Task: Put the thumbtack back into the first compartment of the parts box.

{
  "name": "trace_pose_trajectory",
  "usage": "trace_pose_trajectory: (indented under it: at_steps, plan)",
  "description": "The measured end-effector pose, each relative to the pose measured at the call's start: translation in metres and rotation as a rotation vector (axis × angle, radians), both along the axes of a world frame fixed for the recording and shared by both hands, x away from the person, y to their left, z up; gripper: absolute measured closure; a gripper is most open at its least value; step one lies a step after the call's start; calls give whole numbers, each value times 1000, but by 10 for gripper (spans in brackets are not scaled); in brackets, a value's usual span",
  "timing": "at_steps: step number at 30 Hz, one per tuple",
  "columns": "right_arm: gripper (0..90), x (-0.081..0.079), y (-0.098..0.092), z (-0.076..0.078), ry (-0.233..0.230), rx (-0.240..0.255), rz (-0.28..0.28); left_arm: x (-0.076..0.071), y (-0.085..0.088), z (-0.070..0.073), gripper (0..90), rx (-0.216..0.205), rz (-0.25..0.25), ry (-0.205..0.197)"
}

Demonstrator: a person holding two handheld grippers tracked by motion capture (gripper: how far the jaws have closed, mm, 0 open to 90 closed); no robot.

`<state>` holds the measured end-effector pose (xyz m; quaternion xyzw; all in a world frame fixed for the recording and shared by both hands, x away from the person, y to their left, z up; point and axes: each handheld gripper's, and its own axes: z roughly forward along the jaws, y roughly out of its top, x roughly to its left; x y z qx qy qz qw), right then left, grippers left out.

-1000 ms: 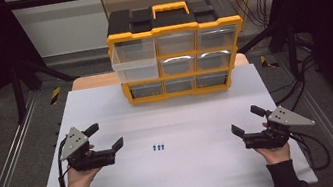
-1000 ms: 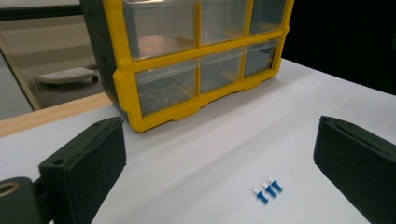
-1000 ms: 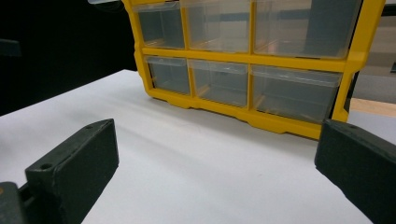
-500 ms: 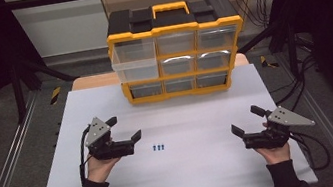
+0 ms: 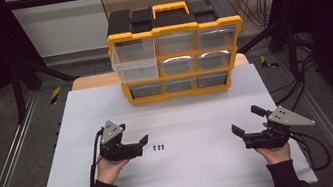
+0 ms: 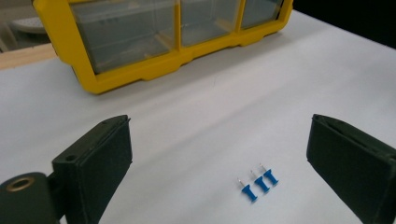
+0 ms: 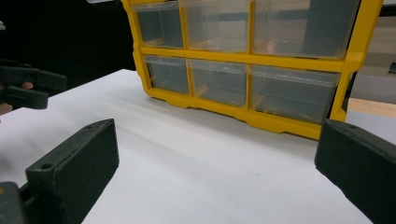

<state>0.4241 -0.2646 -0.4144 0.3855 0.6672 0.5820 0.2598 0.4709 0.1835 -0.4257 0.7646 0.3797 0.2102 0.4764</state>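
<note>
Three small blue push pins (image 5: 159, 147) (image 6: 259, 181) lie close together on the white table (image 5: 202, 174). My left gripper (image 5: 145, 145) (image 6: 219, 126) is just left of them, low over the table and pointing at them. It is open, and its jaws have just been closing a little with nothing pressed between them. In the left gripper view the pins lie ahead, nearer the right jaw. My right gripper (image 5: 245, 120) (image 7: 219, 128) stands open and empty at the front right, facing the organizer.
A yellow and black drawer organizer (image 5: 177, 51) (image 6: 140, 70) (image 7: 252, 60) with clear drawers stands at the table's back edge. Its middle-left drawer (image 5: 135, 68) is pulled out. Cables trail off the table at the right (image 5: 314, 146).
My left gripper has moved to the right and down, closing in on the blue pins. The right gripper and the pins have stayed where they were.
</note>
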Motion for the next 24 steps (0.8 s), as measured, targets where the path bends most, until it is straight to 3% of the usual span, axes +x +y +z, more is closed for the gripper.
trace_pose_trajectory:
  at_steps: [3,6,15,24]
  plan:
    - [6,0,0,0,-4,-1,1,1,-4,-6,87,2,9,24]
    - [6,0,0,0,0,-2,-2,2,-10,-13,112,31,10,52]
    - [6,0,0,0,1,0,0,2,-22,-28,172,73,12,99]
    - [6,0,-1,0,3,2,-1,0,-32,-40,338,114,11,136]
